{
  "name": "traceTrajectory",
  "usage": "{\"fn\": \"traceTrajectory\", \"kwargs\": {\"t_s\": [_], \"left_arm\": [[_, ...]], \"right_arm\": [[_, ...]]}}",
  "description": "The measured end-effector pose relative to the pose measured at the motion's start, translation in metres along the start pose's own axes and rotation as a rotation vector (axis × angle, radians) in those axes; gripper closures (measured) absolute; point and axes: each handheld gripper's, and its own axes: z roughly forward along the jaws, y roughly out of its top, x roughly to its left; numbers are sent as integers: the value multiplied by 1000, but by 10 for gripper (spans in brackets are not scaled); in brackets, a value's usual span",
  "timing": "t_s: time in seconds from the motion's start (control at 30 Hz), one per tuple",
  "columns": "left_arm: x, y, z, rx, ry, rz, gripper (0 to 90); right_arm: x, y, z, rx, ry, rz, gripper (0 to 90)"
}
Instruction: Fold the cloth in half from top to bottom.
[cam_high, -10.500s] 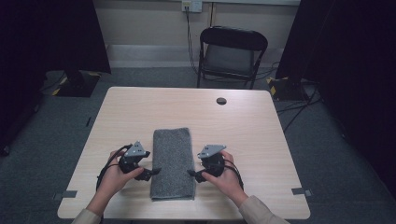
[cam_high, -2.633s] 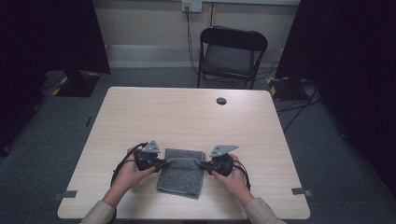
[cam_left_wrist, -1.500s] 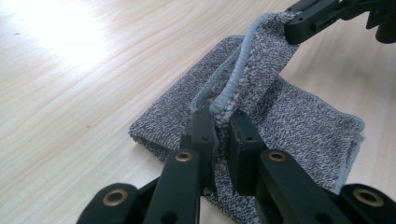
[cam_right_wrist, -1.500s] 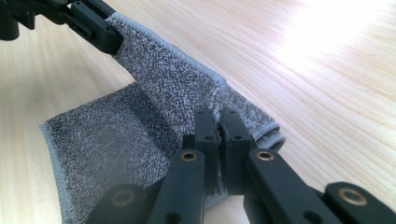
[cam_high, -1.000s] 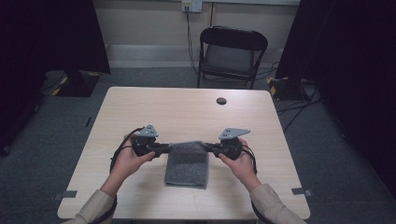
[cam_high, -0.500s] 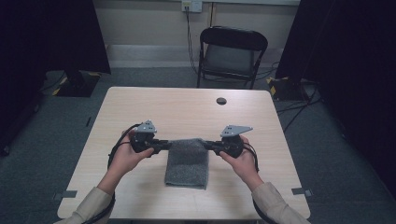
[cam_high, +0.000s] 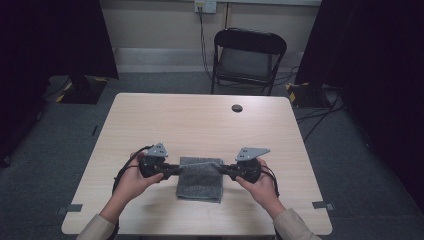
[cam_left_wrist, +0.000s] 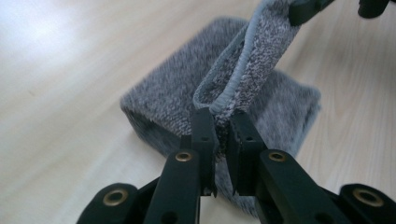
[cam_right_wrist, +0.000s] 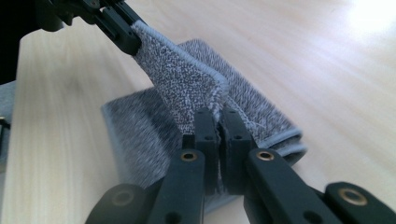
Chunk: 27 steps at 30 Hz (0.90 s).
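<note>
Scene: a person at a pale wooden surface (cam_high: 150, 120) folds a grey towel (cam_high: 200, 181) with a handheld gripper in each hand.
Towel: lies near the person's edge of the surface, midway between the hands, already doubled into a short rectangle whose long axis runs away from the person.
Left gripper (cam_high: 175, 169): jaws pressed together on the left corner of the towel's raised top layer, just beside the towel's left edge.
Right gripper (cam_high: 223, 170): jaws pinching the right corner of that layer, just beside the right edge.
Key relation: the two grippers face each other across the towel's far end, with the lifted edge stretched between them above the bottom layers; both hands are equally near.
Next move, as judged: carry the held edge along the towel's long axis and lay it flat.
Around: a small dark disc (cam_high: 237, 108) sits well apart near the far edge; a black folding chair (cam_high: 248, 57) stands beyond the surface.
Obstacles: none lie in the towel's path.
</note>
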Motion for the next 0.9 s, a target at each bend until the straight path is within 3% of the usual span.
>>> {"fn": "traceTrajectory", "kwargs": {"t_s": [0.2, 0.33, 0.67, 0.9], "left_arm": [[-3, -23, 15, 42, -25, -27, 810], [-2, -32, 20, 66, -27, -38, 810], [2, -33, 26, 70, -20, -46, 801], [11, -26, 33, 53, 23, -44, 794]], "right_arm": [[6, -24, 9, 55, 9, 6, 866], [8, -28, 13, 76, 7, -3, 867], [8, -34, 22, 113, -4, 1, 868], [-2, -30, 28, 109, -29, -4, 865]]}}
